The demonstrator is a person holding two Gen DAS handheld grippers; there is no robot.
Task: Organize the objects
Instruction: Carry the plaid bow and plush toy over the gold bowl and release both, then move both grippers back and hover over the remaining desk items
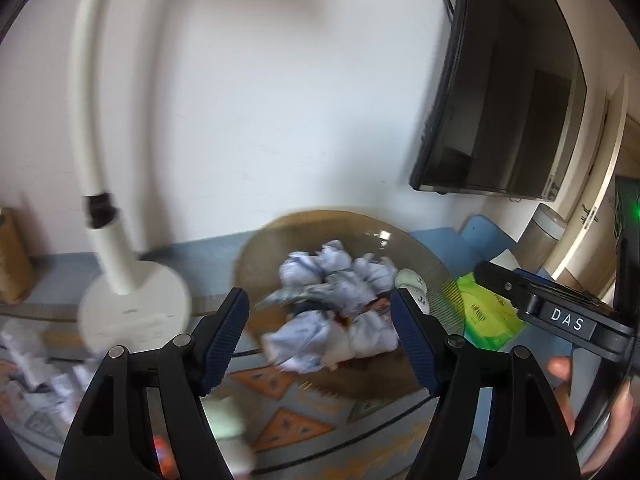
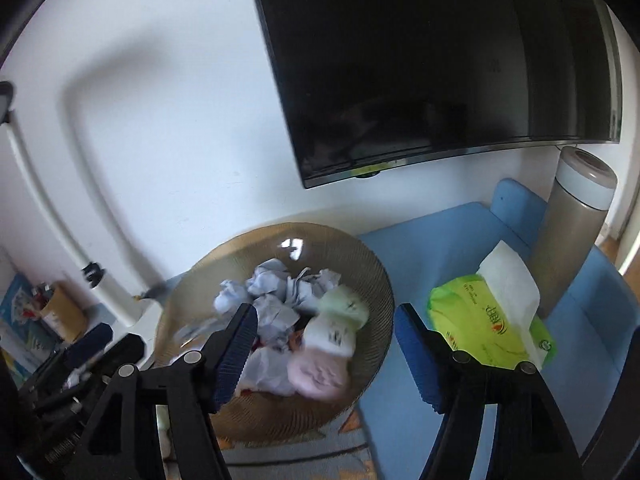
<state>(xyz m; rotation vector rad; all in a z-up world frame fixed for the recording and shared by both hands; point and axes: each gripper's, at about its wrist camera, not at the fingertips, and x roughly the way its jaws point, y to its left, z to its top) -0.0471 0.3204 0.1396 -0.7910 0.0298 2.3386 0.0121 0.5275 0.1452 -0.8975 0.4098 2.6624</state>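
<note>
A round brown ribbed bowl [image 1: 260,248] holds several crumpled pale-blue paper balls [image 1: 320,268] and shows in the right wrist view [image 2: 368,276] too. There the papers [image 2: 272,304] lie with a green, a white and a pink soft item [image 2: 320,372]. My left gripper [image 1: 320,320] is open and empty, just in front of the bowl. My right gripper [image 2: 324,332] is open and empty over the bowl's right side; it also shows at the right of the left wrist view [image 1: 560,312].
A white desk lamp [image 1: 132,308] stands left of the bowl. A green tissue pack [image 2: 488,320] and a beige flask [image 2: 576,224] sit on a blue surface [image 2: 432,240] at right. A black monitor [image 2: 440,60] hangs above. A patterned mat [image 1: 288,420] lies in front.
</note>
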